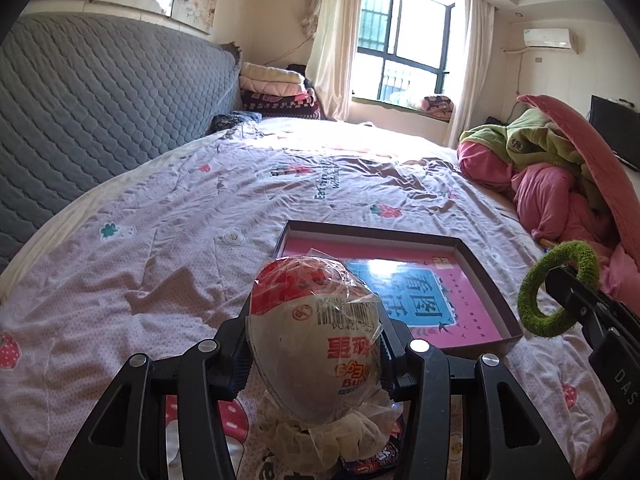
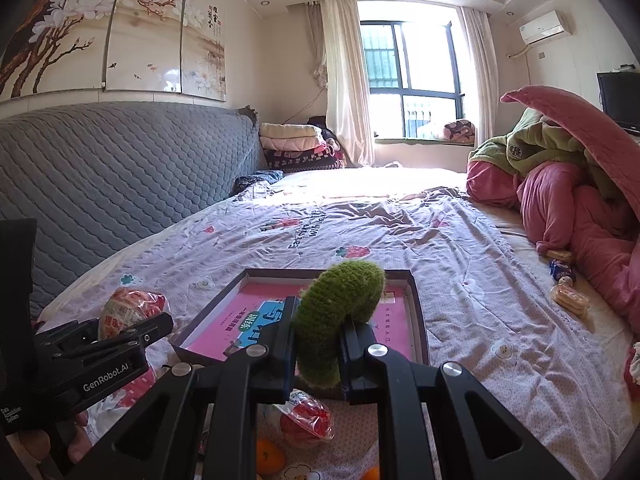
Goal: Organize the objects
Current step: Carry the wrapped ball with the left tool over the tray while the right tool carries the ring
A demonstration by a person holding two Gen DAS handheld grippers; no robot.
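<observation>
Two grippers hover over the shallow box tray point(image 1: 492, 276) on the bed, each loaded, likely for dropping in. Left gripper point(image 1: 316, 354) pinches a plastic-wrapped salted egg point(image 1: 314, 340); right gripper point(image 2: 318, 354) clamps a fuzzy green ring point(image 2: 336, 316) upright. Rumpled strawberry-print sheet point(image 2: 460, 280), so soft footing. Grey quilted headboard point(image 2: 120, 160), pink bedding heap point(image 2: 568, 208), sunlit window point(image 2: 412, 72) beyond.

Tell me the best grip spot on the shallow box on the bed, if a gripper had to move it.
Take the shallow box by a side wall, one finger inside and one outside, coming from above. It lies flat and open-topped on the bed, too wide to span, with thin upright walls. Both grippers are busy now: left gripper holds the wrapped egg, right gripper the green ring.
</observation>
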